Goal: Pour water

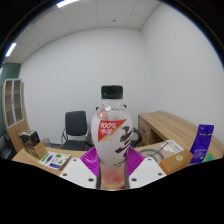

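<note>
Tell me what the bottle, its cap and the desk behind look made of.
Bottle, held in the gripper: probably clear glossy plastic, since pinkish liquid shows through below the printed label. Cap: likely black moulded plastic, dull. Desk: seemingly wood or wood laminate, from its tan tone.

A clear bottle [113,135] with a black cap and white label stands upright between the gripper's [113,170] purple pads [92,161], which press its sides. An office chair [75,128] sits at ten o'clock, a wooden desk [175,126] at two o'clock.
</note>
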